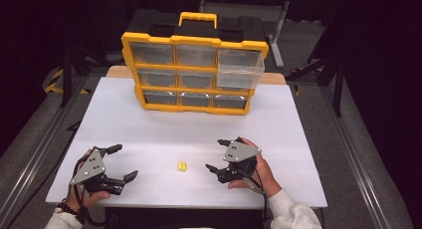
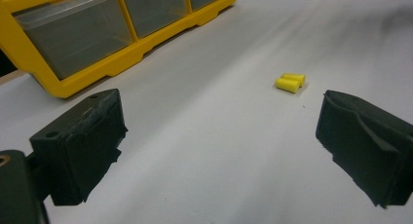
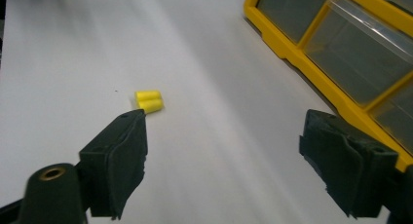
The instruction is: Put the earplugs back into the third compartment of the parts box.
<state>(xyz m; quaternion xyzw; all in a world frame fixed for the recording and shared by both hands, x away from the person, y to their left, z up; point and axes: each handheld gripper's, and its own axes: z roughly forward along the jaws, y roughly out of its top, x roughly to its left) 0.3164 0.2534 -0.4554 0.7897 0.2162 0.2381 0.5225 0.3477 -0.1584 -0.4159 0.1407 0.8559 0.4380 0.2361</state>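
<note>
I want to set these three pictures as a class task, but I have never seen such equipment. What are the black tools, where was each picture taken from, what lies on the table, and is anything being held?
No robot here: a person holds hand-operated tongs in each hand. In the high view, shot from above the person's side, the left tongs sit at the left and the right tongs at the right. The other two pictures come from small cameras riding on the tongs, each looking out between its own two black jaws.

On the white table lie two small yellow earplugs, side by side between the hands. At the far edge stands a yellow organizer with clear drawers; its upper right drawer is pulled out.

Nothing is held. Both tongs are open with only bare table between the jaws. The earplugs lie just ahead of one jaw of the right tongs.
</note>
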